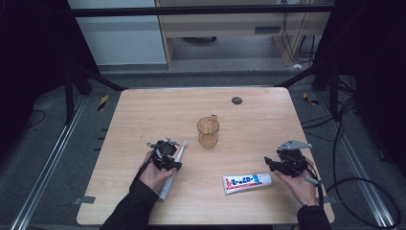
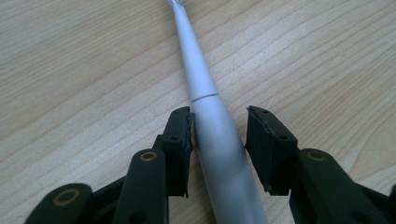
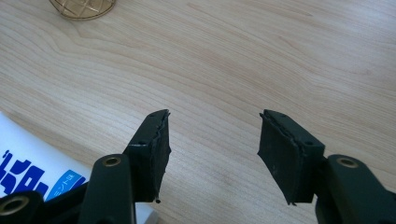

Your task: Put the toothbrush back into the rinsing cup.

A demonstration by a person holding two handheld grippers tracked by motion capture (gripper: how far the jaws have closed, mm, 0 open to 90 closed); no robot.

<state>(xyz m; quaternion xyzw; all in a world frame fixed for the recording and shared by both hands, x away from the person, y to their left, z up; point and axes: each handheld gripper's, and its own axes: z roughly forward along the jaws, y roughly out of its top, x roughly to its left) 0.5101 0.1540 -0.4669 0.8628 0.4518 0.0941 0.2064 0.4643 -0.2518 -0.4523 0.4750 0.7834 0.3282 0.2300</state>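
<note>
A white electric toothbrush lies on the wooden table at the front left, its head pointing away from me. My left gripper straddles its handle. In the left gripper view the toothbrush runs between the jaws of the left gripper; the left pad touches the handle, while a gap stays at the right pad. My right gripper rests at the front right, open and empty. A white and blue toothpaste tube lies just left of it, also seen as the tube.
An amber glass cup with a handle stands near the table's middle; its base shows in the right gripper view. A small dark disc sits near the far edge. Cables lie on the floor to the right.
</note>
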